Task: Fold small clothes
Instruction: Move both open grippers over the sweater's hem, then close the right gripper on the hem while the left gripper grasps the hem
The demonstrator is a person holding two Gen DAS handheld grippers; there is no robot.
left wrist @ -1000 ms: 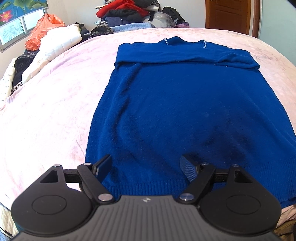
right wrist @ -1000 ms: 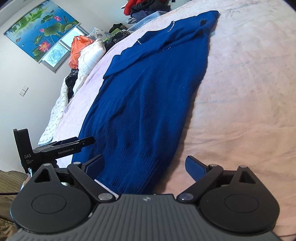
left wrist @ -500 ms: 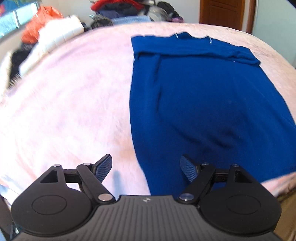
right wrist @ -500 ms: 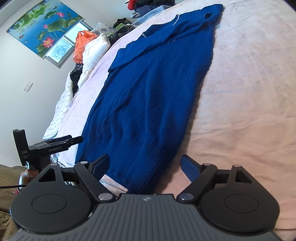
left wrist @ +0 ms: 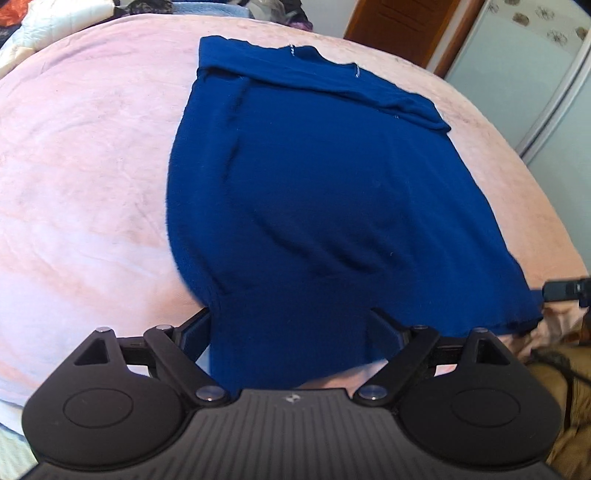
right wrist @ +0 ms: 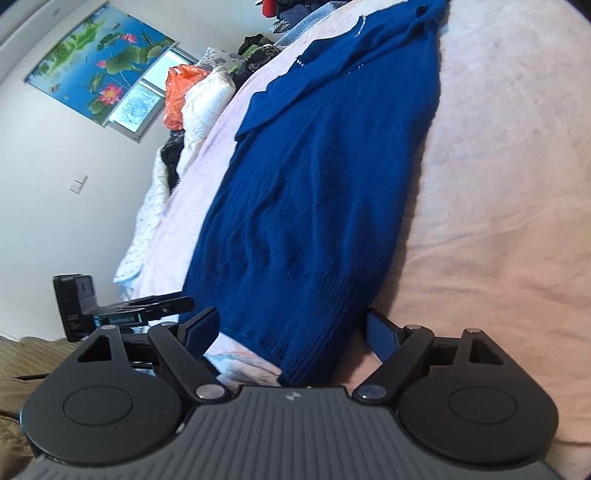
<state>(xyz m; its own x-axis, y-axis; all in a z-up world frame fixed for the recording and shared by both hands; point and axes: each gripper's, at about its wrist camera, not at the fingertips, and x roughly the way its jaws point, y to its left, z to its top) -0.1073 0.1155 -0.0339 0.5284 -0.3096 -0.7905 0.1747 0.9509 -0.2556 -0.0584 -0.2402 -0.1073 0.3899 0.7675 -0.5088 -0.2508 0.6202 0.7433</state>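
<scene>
Sweater, deep blue knit, lies flat on a pink blanket covering the bed, collar toward the top of both frames and ribbed hem toward the bottom; its sleeves are folded across the chest near the collar. In the left wrist view the hem's lower left corner sits between the fingers of the left gripper, whose jaws are opening — the pads do not press the cloth. In the right wrist view the hem's other corner lies between the fingers of the right gripper, spread wide with the pads clear of the knit; the left gripper shows at the lower left of that frame.

Beyond the blanket, a heap of clothes, a white quilt and an orange bag crowd the upper middle of the right wrist view, under a window with a lotus-print blind. A wooden door stands at the top right of the left wrist view.

Against a second ago, the left camera has swung toward the sweater's left edge — more bare blanket fills its left half — while the right view is little changed.
</scene>
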